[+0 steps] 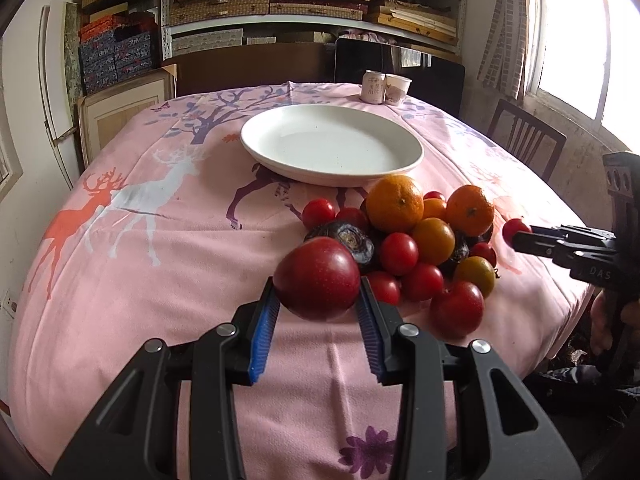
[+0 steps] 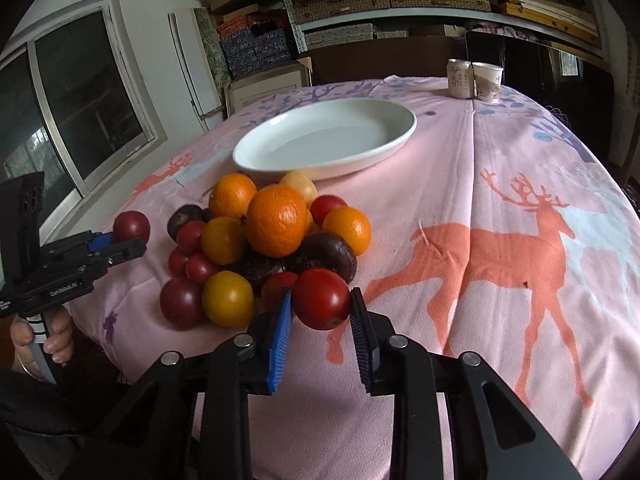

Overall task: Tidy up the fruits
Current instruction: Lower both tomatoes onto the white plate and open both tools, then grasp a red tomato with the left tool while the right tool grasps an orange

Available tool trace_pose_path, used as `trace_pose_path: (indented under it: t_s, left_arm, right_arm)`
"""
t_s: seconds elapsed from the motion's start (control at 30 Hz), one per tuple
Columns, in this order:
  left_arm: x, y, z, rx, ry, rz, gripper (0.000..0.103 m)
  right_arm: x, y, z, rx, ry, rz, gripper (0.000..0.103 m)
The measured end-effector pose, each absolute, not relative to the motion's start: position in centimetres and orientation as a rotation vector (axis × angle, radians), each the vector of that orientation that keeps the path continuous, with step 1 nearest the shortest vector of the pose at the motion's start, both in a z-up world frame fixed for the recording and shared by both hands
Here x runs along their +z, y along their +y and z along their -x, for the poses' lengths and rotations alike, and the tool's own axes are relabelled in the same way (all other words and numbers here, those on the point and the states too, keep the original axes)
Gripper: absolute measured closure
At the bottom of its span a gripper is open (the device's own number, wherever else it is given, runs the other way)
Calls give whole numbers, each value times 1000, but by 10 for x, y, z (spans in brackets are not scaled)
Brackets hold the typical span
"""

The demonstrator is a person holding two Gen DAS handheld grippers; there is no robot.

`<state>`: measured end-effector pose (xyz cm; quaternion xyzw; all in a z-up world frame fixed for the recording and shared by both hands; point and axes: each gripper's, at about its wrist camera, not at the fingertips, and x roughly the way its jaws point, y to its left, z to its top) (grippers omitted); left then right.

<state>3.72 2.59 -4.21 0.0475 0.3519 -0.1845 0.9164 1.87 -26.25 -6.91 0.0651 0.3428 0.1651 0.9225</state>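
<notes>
The left fingers point(image 1: 318, 306) clamp a dark red plum point(image 1: 317, 278) at lower centre of the left view; the right fingers point(image 2: 320, 314) pinch a small red tomato point(image 2: 322, 298) at the near edge of the fruit pile point(image 2: 276, 236). Both fruits sit just off the pink desk point(image 2: 500, 160). The white plate point(image 1: 332, 142) waits empty behind the pile, so each should probably lift clear before crossing, lest neighbours roll.

home dining rm: clothed table point(image 1: 168, 264), box-stacked shelves point(image 1: 320, 20)
</notes>
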Motion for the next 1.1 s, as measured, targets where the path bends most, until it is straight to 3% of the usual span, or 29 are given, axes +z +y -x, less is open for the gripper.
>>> trace_pose_path:
  t_s: [0.23,0.5,0.57,0.6,0.63,0.67,0.73,1.1]
  left_arm:
    - [-19,2,-103,-394,725,-93,65]
    - [-26,-47,-188,-429,808,-136,65]
    - [-30,-53,-199,-421,831,-145,63]
    - [-32,-55,-203,-419,837,-148,60]
    - [-32,-55,-205,-412,834,-147,51]
    - [-30,-55,-204,-403,822,-146,44]
    - [-26,-53,-196,-403,796,-144,40]
    - [-14,-13,-85,-423,705,-188,34]
  right_arm:
    - [-33,-269,-81,350,688,-155,74]
    - [-46,-256,-169,346,777,-182,74]
    - [-50,-254,-180,343,795,-186,71]
    - [-50,-254,-184,345,805,-192,61]
    - [-50,-254,-184,343,803,-201,54]
    - [-47,-256,-182,335,784,-202,49]
    - [-43,-256,-173,326,759,-184,49]
    - [-48,-251,-73,371,715,-99,49]
